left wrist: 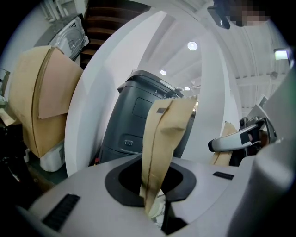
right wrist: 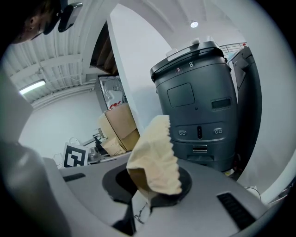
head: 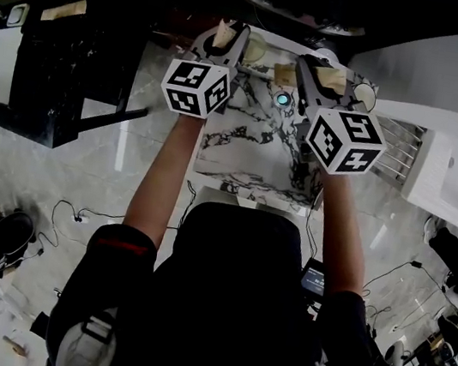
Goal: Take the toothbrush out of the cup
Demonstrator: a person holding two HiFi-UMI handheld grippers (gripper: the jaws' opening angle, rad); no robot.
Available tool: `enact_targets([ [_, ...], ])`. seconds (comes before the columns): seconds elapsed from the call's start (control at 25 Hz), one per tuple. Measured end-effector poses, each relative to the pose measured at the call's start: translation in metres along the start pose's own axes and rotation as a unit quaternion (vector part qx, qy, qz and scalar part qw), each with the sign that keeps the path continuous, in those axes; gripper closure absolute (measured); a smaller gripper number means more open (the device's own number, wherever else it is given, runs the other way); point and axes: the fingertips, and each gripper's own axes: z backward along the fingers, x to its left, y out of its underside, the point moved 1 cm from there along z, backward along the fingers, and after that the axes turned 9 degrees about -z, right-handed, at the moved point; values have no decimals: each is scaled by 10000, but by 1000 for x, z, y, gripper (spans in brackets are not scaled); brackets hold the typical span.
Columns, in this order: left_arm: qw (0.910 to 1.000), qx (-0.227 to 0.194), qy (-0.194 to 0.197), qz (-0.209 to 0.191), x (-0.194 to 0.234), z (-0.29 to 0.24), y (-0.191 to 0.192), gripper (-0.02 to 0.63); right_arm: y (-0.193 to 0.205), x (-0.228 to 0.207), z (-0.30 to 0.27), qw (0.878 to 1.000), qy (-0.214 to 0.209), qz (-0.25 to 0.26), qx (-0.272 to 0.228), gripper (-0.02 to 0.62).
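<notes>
I see no toothbrush and no cup that I can be sure of in any view. My left gripper (head: 227, 37) hangs over the far edge of the marble table (head: 243, 150). It is shut on a strip of brown paper bag (left wrist: 164, 139), which stands up between the jaws. My right gripper (head: 330, 75) is beside it, shut on brown paper with a serrated edge (right wrist: 155, 157). From the left gripper view the right gripper (left wrist: 240, 139) shows at the right with its tan paper. I cannot tell whether both hold one bag.
A dark grey machine (right wrist: 199, 102) stands past the table, also in the left gripper view (left wrist: 138, 115). Cardboard boxes (left wrist: 41, 102) sit at the left. In the head view there is a black table (head: 66, 64) at left, a wire rack (head: 400, 146) at right and cables on the floor.
</notes>
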Motion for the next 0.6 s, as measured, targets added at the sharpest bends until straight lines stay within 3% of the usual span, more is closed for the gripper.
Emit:
enact_targets([
  [0.6,9992,-304,-141,-231,-29,44,-40,555,-11,14,39,9996,-110,195,-178,540],
])
